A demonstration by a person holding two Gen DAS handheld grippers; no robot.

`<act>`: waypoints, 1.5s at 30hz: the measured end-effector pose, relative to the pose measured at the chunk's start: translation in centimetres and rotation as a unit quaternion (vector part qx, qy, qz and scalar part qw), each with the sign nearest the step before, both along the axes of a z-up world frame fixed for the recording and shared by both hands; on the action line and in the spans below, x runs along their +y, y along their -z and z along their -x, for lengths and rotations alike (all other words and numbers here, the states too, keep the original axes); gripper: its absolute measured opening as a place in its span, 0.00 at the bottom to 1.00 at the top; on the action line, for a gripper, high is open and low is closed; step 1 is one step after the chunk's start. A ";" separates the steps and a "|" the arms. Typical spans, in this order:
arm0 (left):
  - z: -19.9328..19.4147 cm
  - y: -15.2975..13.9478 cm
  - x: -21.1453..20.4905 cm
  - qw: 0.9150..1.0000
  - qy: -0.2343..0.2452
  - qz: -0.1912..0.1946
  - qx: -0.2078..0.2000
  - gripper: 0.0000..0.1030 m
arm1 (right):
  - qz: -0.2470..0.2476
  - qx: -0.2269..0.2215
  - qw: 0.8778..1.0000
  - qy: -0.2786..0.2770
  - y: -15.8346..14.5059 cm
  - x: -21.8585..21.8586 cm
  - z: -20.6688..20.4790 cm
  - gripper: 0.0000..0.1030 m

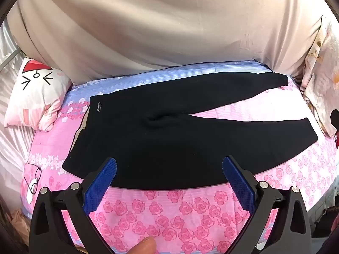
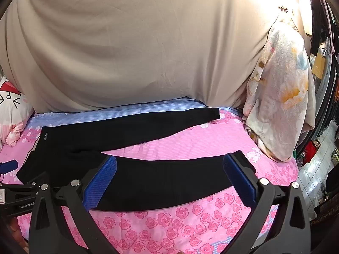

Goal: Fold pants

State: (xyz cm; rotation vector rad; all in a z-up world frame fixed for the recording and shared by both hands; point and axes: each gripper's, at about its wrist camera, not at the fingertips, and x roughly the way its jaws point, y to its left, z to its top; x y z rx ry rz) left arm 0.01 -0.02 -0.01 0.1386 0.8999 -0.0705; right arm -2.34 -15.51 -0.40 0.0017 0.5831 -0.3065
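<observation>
Black pants (image 1: 169, 131) lie flat on a pink rose bedspread (image 1: 169, 209), with the waistband at the left and the two legs spread apart toward the right. My left gripper (image 1: 169, 165) hovers open over the pants' near edge by the hip, with nothing between its blue pads (image 1: 106, 180). In the right wrist view the same pants (image 2: 148, 182) lie below my right gripper (image 2: 169, 160). It stands open above the near leg and holds nothing. At that view's left edge, one of the left gripper's blue pads (image 2: 9, 166) shows by the waistband.
A cat-face pillow (image 1: 36, 97) and a pair of glasses (image 1: 34, 177) lie at the bed's left. A beige sheet (image 2: 137, 48) hangs behind the bed. A floral blanket (image 2: 281, 97) is piled at the right, beyond it a tiled floor (image 2: 313, 169). A thumb (image 1: 146, 245) shows low in the left wrist view.
</observation>
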 end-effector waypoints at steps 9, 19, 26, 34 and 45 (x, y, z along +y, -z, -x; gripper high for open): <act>-0.3 0.7 0.3 1.000 0.004 -0.004 0.004 0.95 | 0.001 0.004 1.000 -0.001 -0.2 0.0 -0.3 0.96; -0.6 1.1 0.1 1.000 0.010 0.001 0.005 0.95 | 0.001 0.001 1.000 -0.001 0.2 -0.3 -0.8 0.96; -0.8 0.9 0.2 1.000 0.006 -0.004 0.004 0.95 | 0.000 0.004 1.000 0.000 0.2 -0.5 -1.3 0.96; -1.0 0.7 0.5 1.000 0.003 -0.003 0.004 0.95 | 0.004 0.001 1.000 -0.002 -0.1 0.3 -1.4 0.96; -1.0 0.6 0.5 1.000 -0.001 -0.003 0.004 0.95 | 0.003 0.002 1.000 -0.002 -0.2 0.4 -1.4 0.96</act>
